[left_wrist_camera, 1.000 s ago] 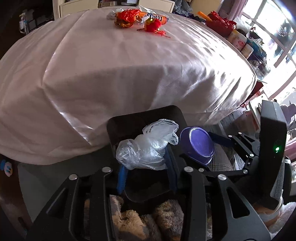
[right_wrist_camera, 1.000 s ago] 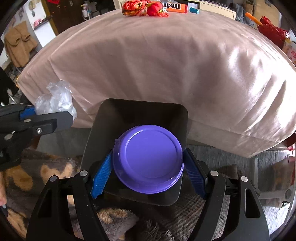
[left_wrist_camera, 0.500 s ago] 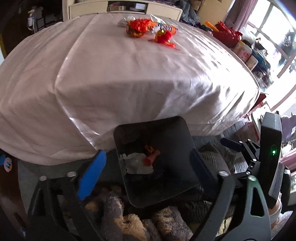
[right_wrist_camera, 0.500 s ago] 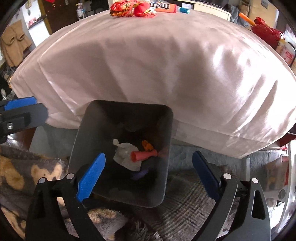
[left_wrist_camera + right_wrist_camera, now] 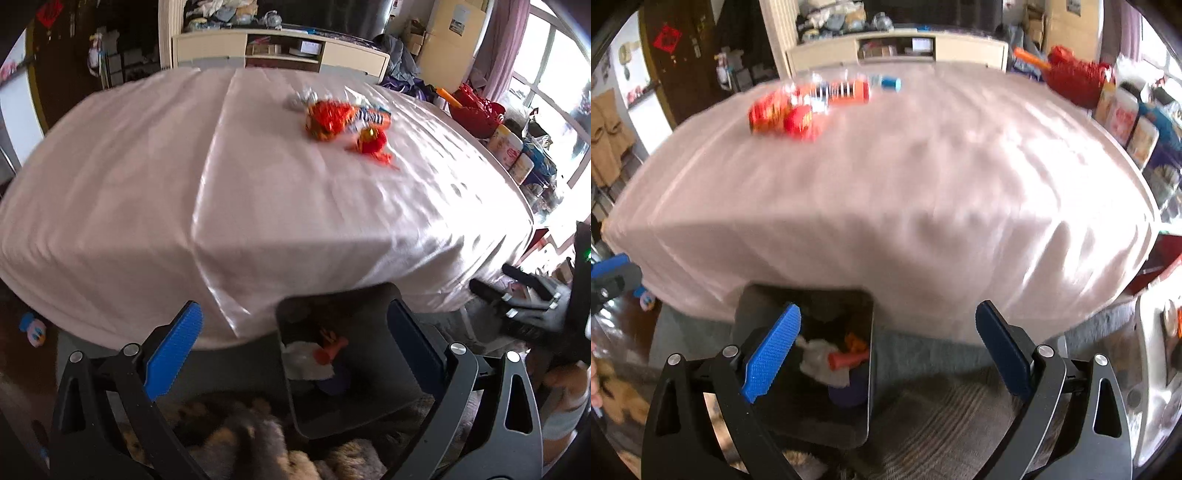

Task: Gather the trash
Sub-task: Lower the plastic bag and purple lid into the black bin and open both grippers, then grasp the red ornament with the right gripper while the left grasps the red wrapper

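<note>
shiny pale cloth point(image 5: 258, 206) covers the big table ahead of both tools, smooth with soft folds at its hanging edge. far ahead on it lies a heap of crinkly red and orange wrappers point(image 5: 343, 122), blurry in both views.

the left gripper point(image 5: 295, 350) is spread wide and holds nothing. its fingers point(image 5: 173, 354) have bumpy blue pads on black frames. the right gripper point(image 5: 888, 350) is spread wide too, also with nothing in it.

a dark square bin point(image 5: 373, 402) with round corners sits on the floor just below the table edge. it shows between the left gripper's fingers and under the left finger of the right gripper. inside it lie a crumpled white bag point(image 5: 303, 363), an orange tube-like bit point(image 5: 328, 350) and a purple round thing point(image 5: 849, 391).

only the right view shows a small blue can point(image 5: 890, 83) lying past the wrappers. only the left view shows the other tool's black body with a green light point(image 5: 585, 254) off to the right. fuzzy brown fabric point(image 5: 258, 443) lies under the left gripper, and grey striped fabric point(image 5: 945, 417) under the right one.
</note>
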{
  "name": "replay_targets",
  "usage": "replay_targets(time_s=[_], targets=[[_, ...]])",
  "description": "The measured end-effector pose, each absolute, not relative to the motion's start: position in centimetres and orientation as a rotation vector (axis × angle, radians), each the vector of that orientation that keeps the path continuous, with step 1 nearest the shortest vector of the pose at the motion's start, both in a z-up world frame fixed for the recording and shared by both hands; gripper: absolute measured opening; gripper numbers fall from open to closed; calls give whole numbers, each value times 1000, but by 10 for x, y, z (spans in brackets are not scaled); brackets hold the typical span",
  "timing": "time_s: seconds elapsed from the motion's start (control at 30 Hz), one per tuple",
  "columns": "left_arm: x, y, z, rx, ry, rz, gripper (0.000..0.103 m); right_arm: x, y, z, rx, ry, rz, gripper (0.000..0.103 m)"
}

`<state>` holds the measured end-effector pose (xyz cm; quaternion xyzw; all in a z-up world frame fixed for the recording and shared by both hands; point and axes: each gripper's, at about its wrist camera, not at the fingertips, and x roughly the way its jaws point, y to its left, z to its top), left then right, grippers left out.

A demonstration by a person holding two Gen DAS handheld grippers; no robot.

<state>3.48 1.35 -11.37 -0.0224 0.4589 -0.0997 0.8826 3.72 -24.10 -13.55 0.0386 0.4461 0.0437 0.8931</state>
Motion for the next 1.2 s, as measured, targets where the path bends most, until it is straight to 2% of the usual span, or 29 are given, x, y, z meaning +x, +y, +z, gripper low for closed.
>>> replay_targets(time_s=[0.2,0.37,0.7,0.83,1.07,1.13,1.2], targets=[[59,30,-89,11,904,-166,95,65,-242,-103,96,844,121,96],[87,44,-78,19,890,-154,95,97,-233,-101,123,840,158,96],[122,28,-100,58,948,-219,95,169,-193,-113,112,875,239,95],[133,20,-107,76,955,-242,95,188,-180,-117,107,886,266,78],[159,3,-116,79,957,-288,95,206,-170,-126,92,901,291,64],[167,-3,-117,83,953,-303,95,208,-170,-127,73,891,283,42],[175,-11,-118,88,948,-313,95,210,-176,-127,82,888,282,34]])
